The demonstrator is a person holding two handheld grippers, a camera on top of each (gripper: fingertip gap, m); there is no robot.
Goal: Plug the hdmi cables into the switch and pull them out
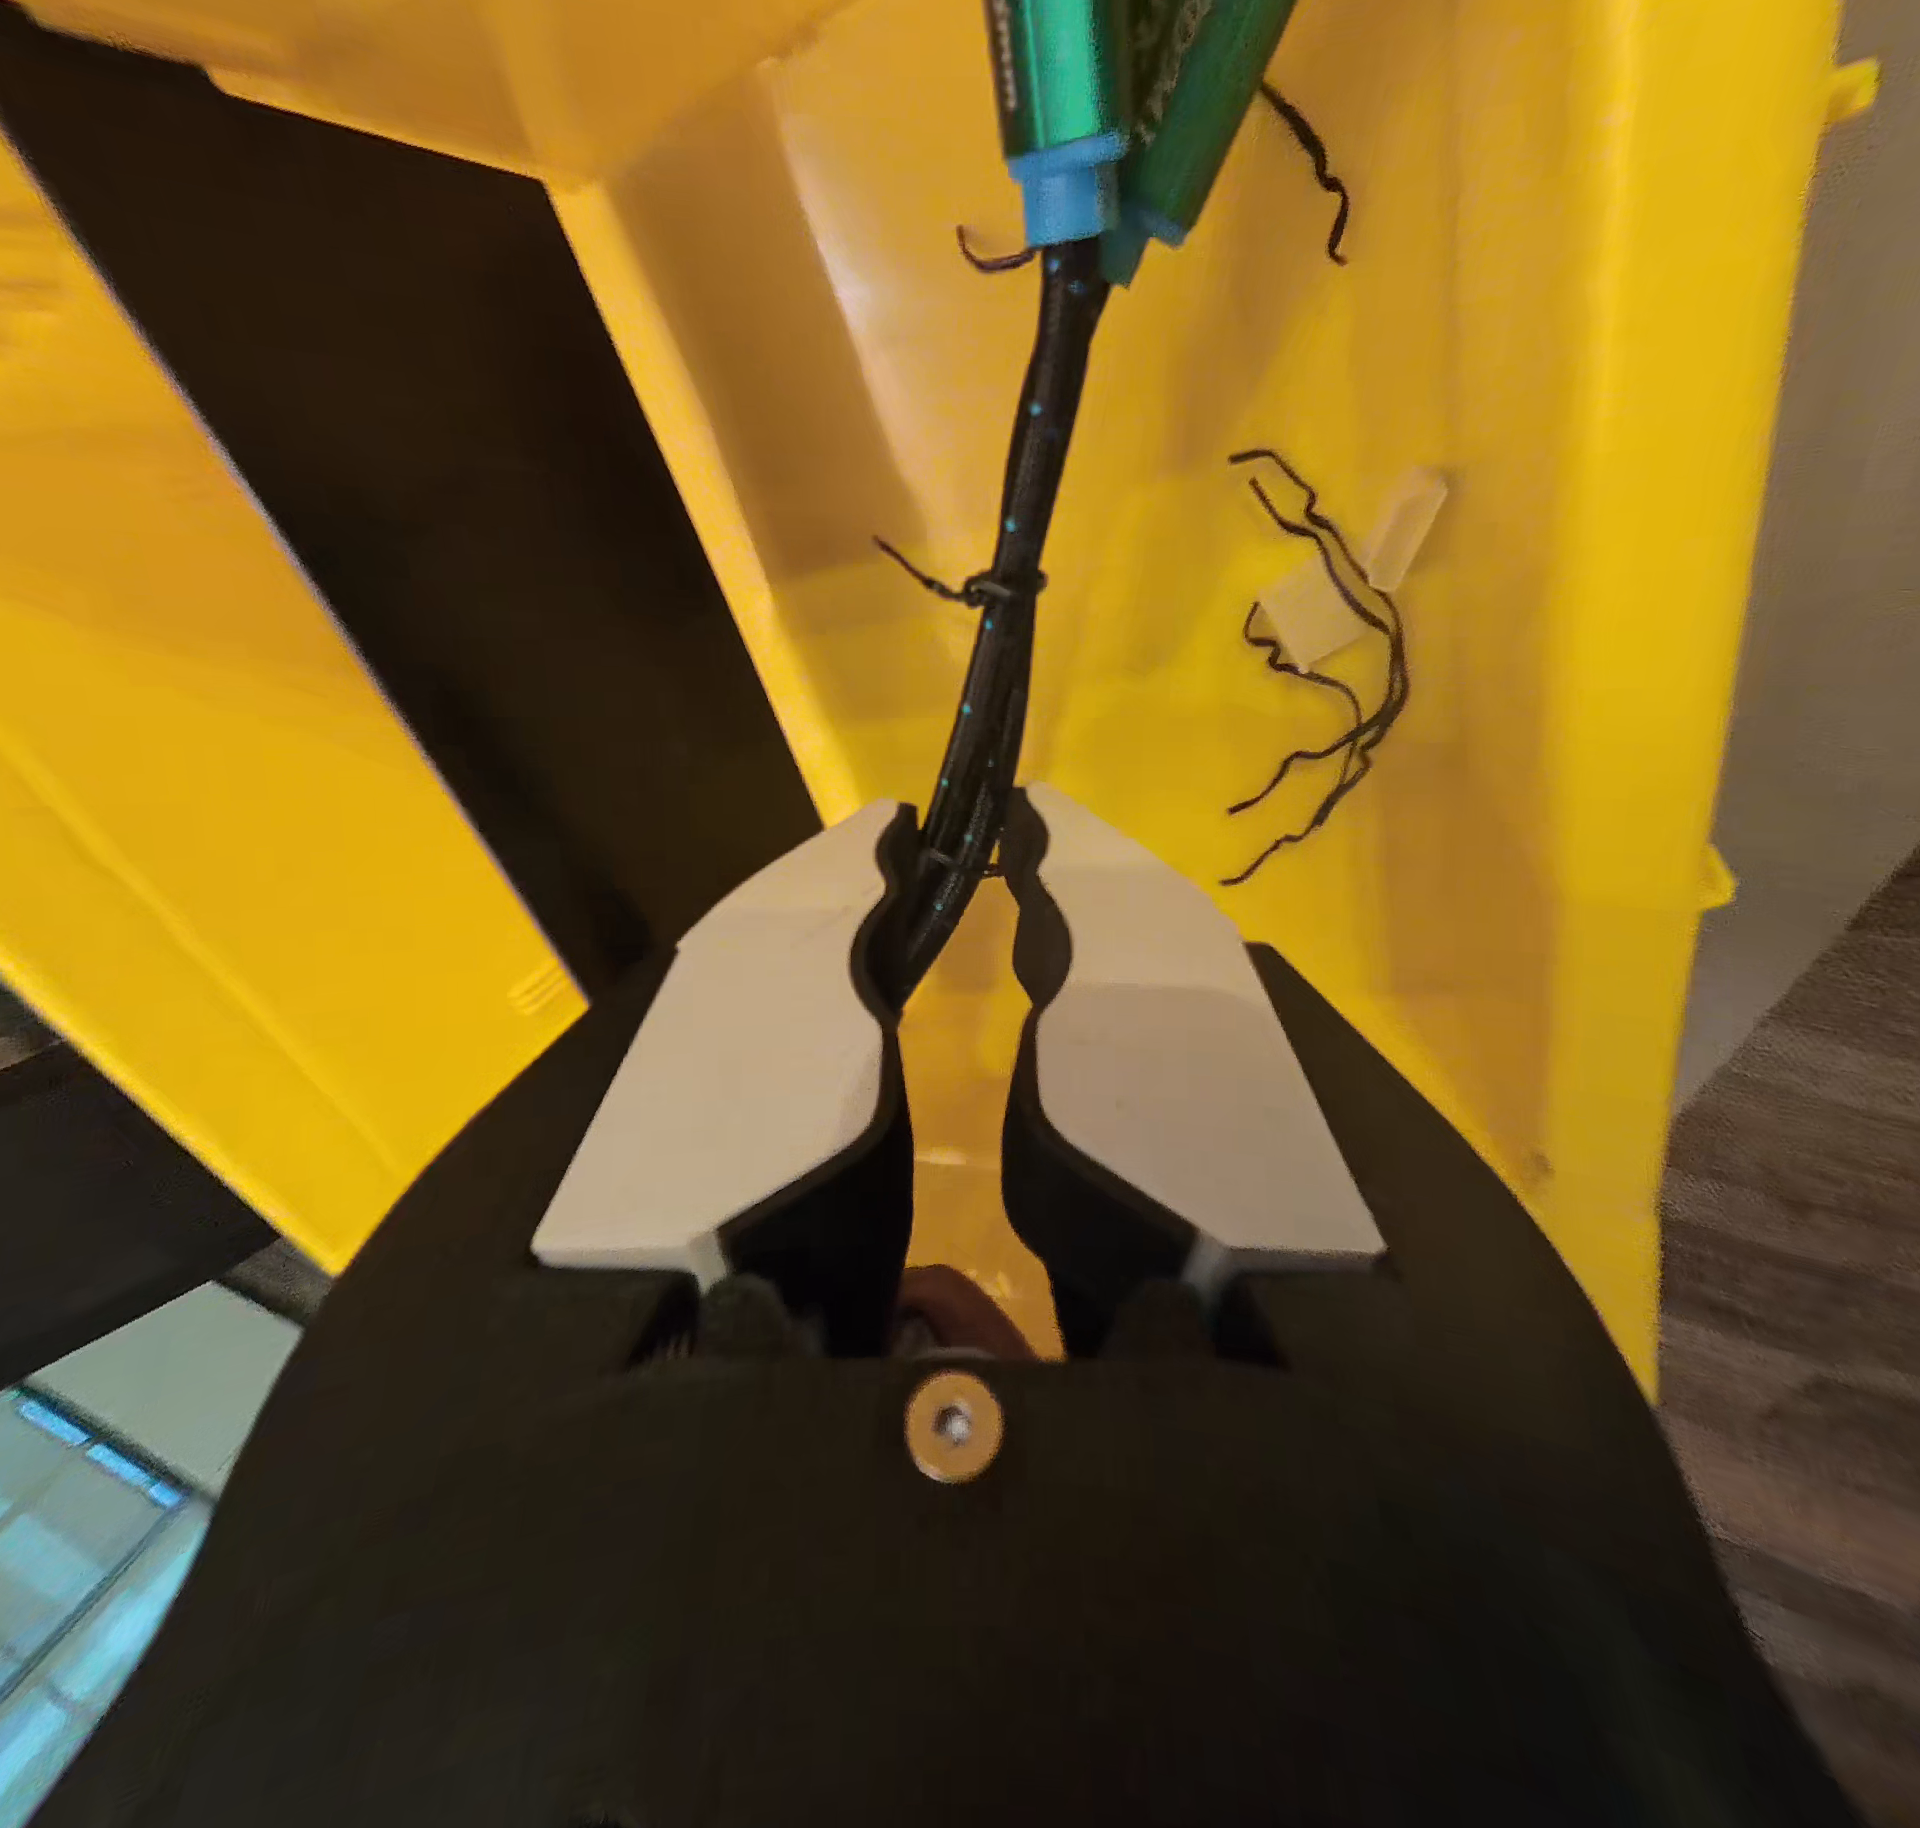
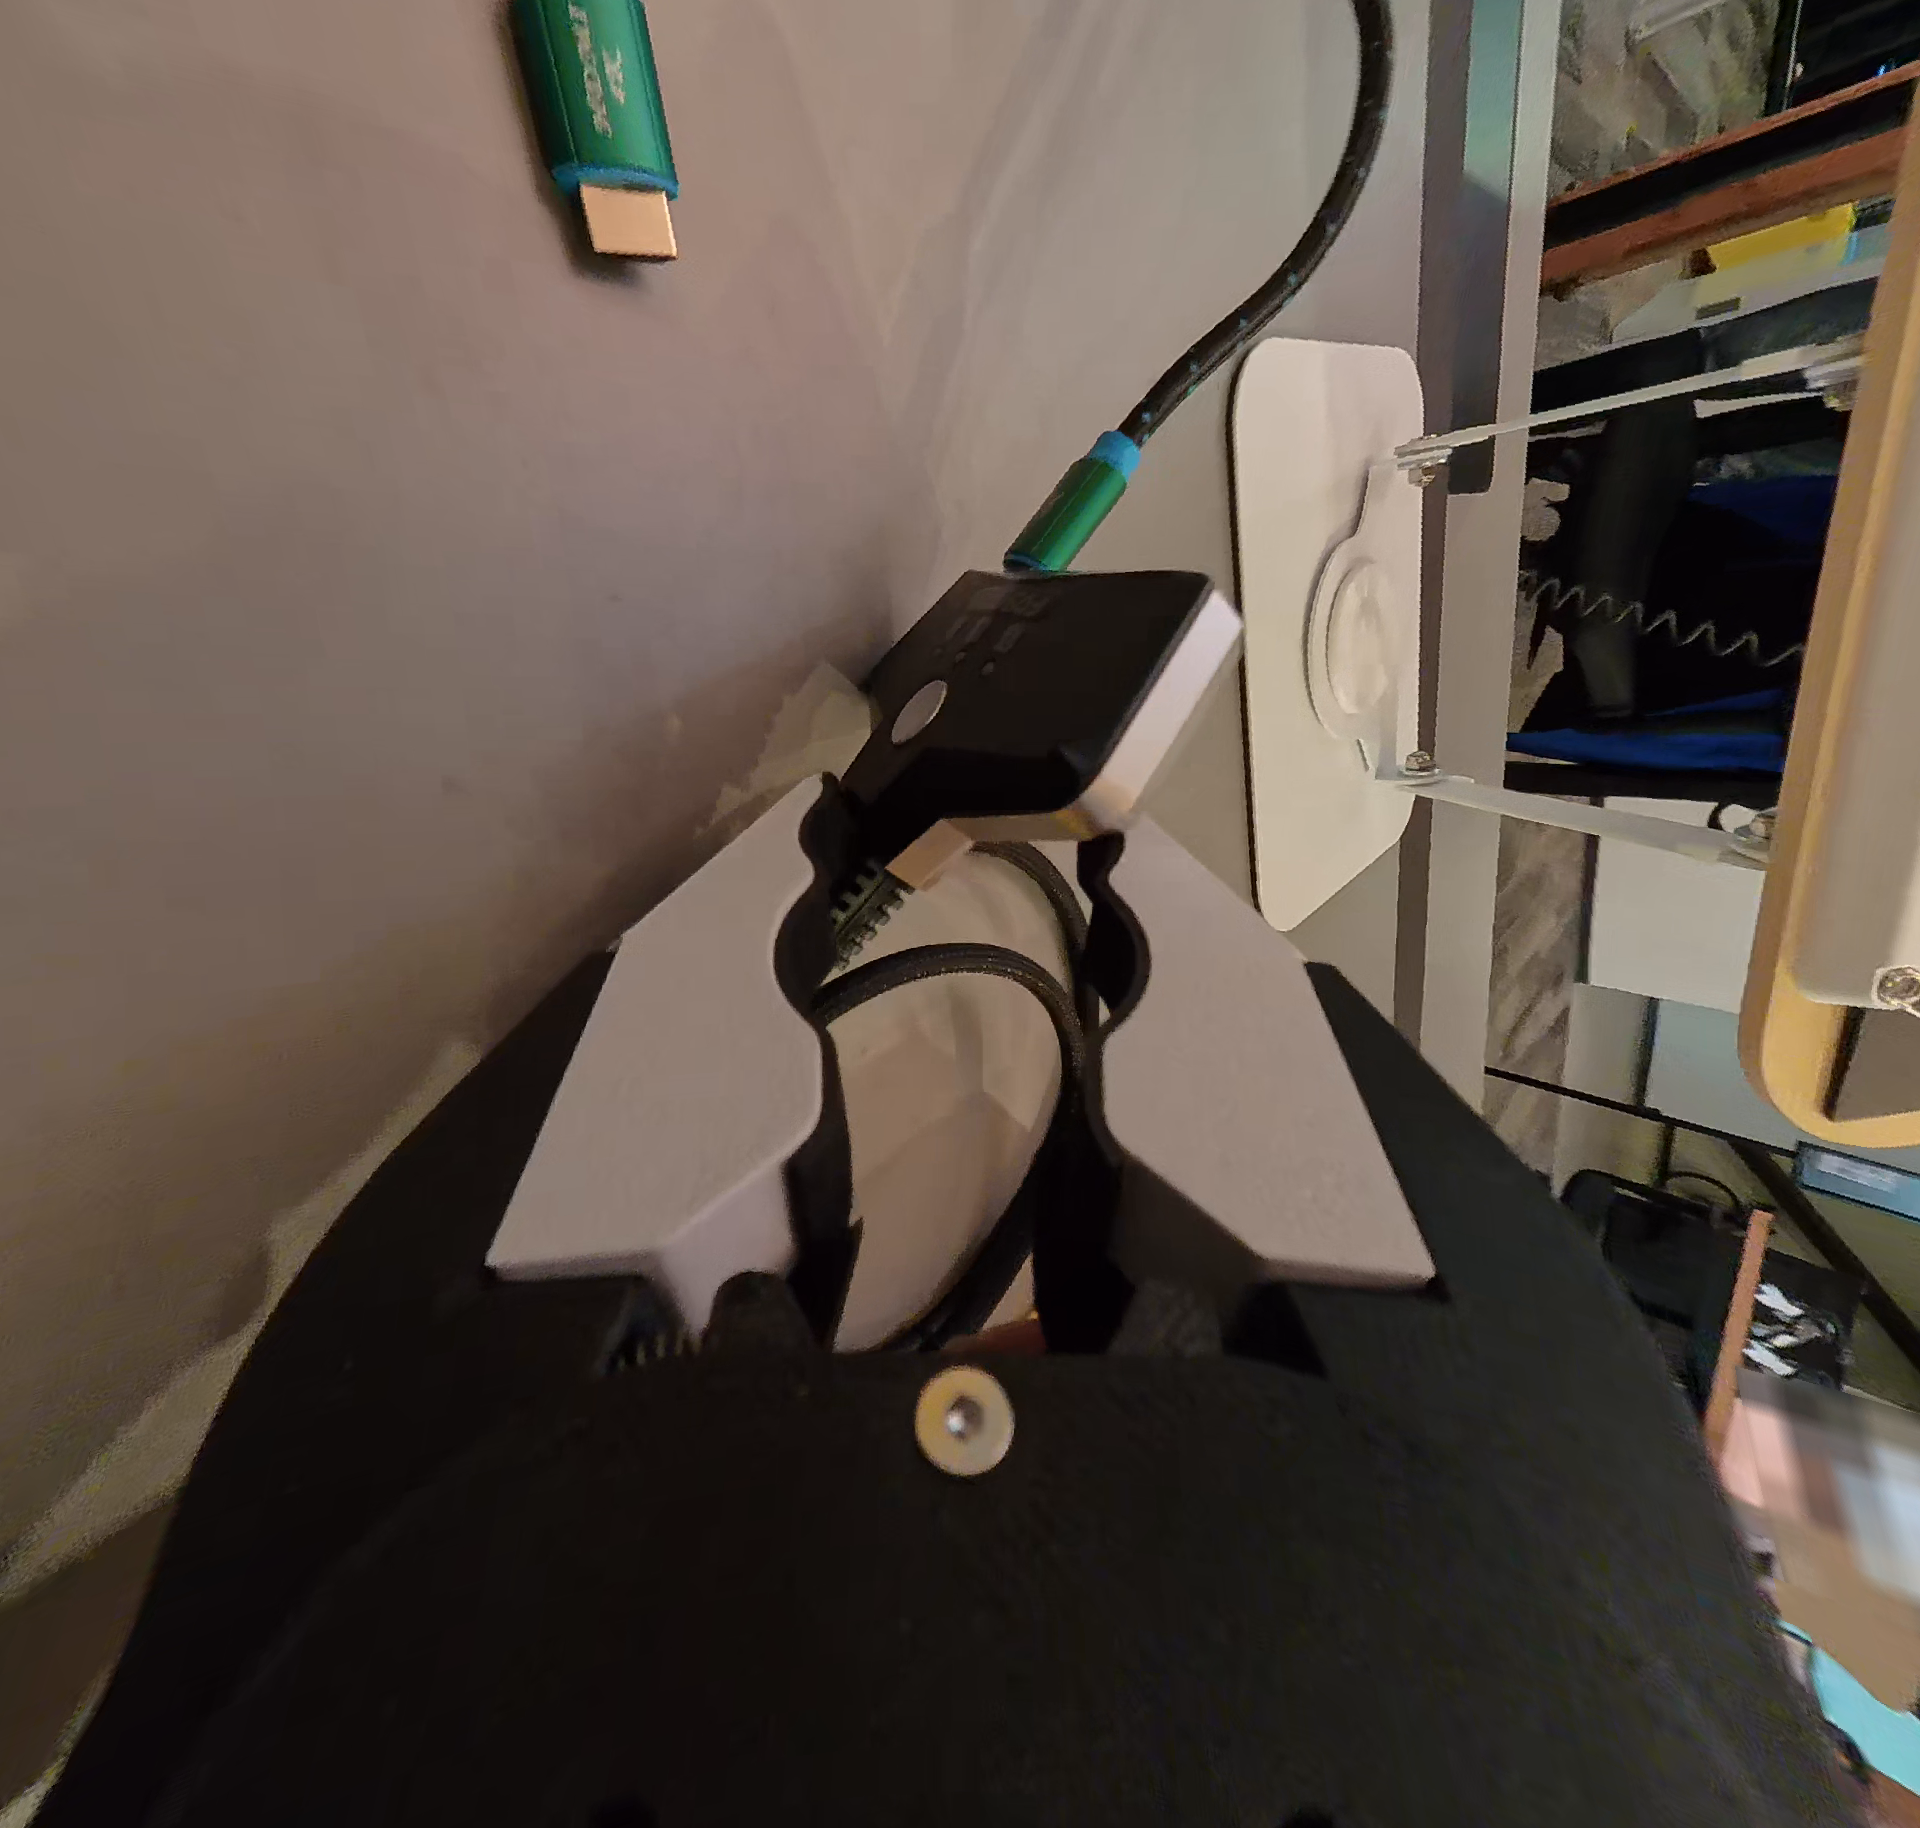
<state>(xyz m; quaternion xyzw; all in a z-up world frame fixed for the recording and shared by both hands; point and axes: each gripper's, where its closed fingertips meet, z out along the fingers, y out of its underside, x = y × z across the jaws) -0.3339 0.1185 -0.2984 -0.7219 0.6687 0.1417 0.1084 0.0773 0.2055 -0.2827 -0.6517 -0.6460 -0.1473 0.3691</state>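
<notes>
In the right wrist view the black switch (image 2: 1039, 698) with a white side sits on the grey table (image 2: 364, 531). One green hdmi connector (image 2: 1070, 521) is plugged into its far side. My right gripper (image 2: 961, 838) is right at the switch's near side, shut on another connector (image 2: 862, 905) whose gold plug (image 2: 930, 859) meets the switch. Its cable loops back between the fingers. A third green connector (image 2: 597, 105) lies loose at upper left. In the left wrist view my left gripper (image 1: 961, 822) is shut on tied black braided cables (image 1: 1023, 490) that end in two green connectors (image 1: 1101, 64).
A yellow plastic bin (image 1: 1351, 428) fills the left wrist view, with loose black threads (image 1: 1340, 666) and a clear clip on its wall. A white pad (image 2: 1330, 625) with a clear bracket stands just right of the switch. Shelves and clutter lie beyond the table's right edge. The gap from one gripper's tips to the other's is roughly 40 cm.
</notes>
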